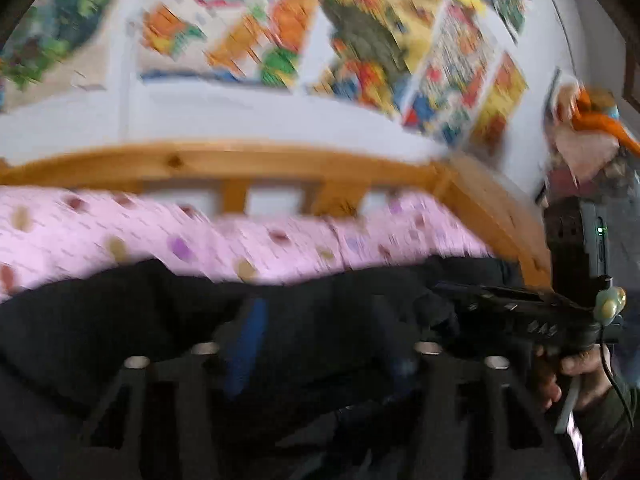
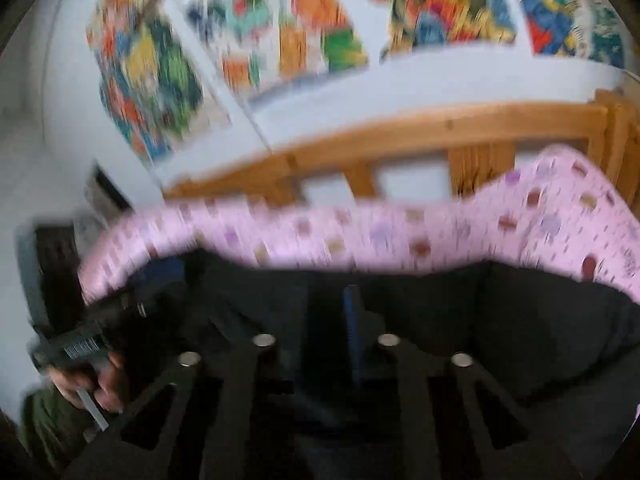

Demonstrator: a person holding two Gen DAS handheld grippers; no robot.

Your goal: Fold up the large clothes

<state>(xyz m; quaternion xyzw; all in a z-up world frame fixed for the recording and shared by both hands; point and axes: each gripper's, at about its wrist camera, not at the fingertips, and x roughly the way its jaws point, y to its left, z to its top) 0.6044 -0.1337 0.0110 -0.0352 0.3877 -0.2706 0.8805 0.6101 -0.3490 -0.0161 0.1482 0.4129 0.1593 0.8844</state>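
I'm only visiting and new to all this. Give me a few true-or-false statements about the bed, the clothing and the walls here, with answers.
1. The garment on the bed is black. True.
2. The sheet is plain white. False: it is pink with coloured spots.
3. The bed frame is wooden. True.
4. The wall is bare. False: bright posters cover it.
5. The garment lies on the floor. False: it lies on the sheet.
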